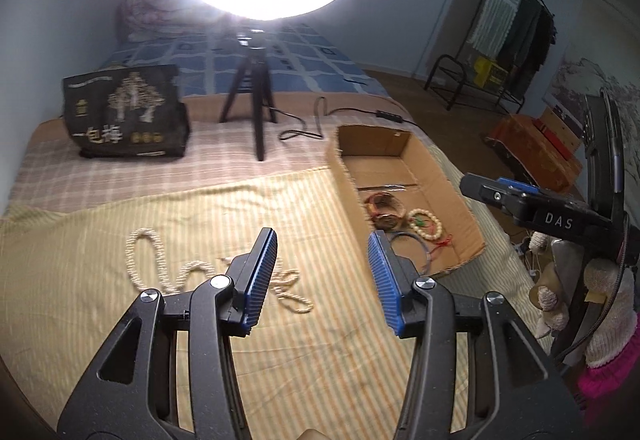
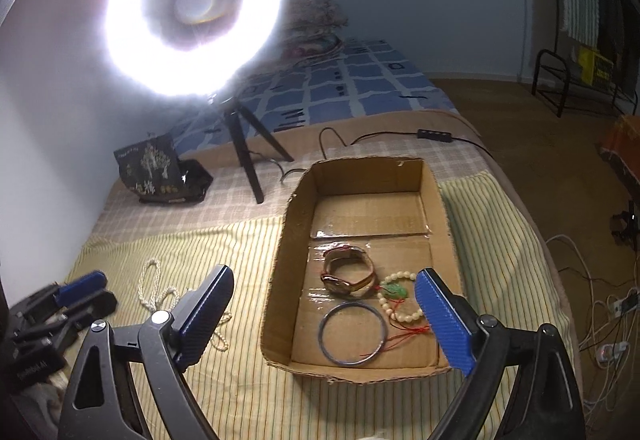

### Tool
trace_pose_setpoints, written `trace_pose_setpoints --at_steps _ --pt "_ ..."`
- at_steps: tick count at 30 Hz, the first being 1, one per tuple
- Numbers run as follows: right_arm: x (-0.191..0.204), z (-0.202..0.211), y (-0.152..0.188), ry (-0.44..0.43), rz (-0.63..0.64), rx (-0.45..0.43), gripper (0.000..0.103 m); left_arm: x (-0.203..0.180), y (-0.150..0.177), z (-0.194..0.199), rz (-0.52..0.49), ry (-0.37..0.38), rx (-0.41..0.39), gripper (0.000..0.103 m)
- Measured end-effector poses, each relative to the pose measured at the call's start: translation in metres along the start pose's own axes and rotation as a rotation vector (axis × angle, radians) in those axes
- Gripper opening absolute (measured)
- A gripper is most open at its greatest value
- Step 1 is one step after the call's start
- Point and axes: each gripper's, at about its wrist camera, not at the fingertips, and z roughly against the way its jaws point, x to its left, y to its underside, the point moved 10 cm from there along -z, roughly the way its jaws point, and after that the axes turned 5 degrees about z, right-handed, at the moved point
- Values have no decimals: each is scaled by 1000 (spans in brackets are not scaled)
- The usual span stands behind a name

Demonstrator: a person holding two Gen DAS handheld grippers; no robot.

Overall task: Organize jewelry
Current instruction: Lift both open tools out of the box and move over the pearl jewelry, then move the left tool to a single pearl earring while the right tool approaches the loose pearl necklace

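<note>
A long cream bead necklace (image 1: 160,264) lies loose on the striped cloth, partly hidden behind my left finger; it also shows in the right wrist view (image 2: 154,288). My left gripper (image 1: 324,276) is open and empty, just above and right of the necklace. A shallow cardboard box (image 2: 280,264) holds a watch (image 2: 348,276), a cream bead bracelet with a green charm (image 2: 400,300) and a thin bangle (image 2: 352,332). The box also shows in the left wrist view (image 1: 344,168). My right gripper (image 2: 324,316) is open and empty, hovering over the box's near end.
A ring light on a black tripod (image 1: 252,96) stands at the back with its cable (image 2: 400,136) behind the box. A black printed bag (image 1: 128,112) sits back left. The bed edge drops at right to a floor with cables (image 2: 600,320).
</note>
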Motion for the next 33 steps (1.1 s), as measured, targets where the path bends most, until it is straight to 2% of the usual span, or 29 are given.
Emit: trace_pose_setpoints --at_steps 4,7,12,20,26,33 --pt "14 -3 1 15 42 6 94 26 -1 13 19 -34 -11 48" --pt "29 -7 3 -33 64 15 94 46 -1 23 40 -58 -19 48" --pt "53 -11 3 -61 113 -6 93 79 1 41 76 -97 -33 48" --pt "102 -19 9 -86 279 -46 93 125 7 64 134 -149 -44 48" --pt "132 -38 25 -138 337 32 93 155 22 81 170 -177 -33 48" --pt "146 -69 52 -203 342 167 72 183 62 86 234 -181 35 48"
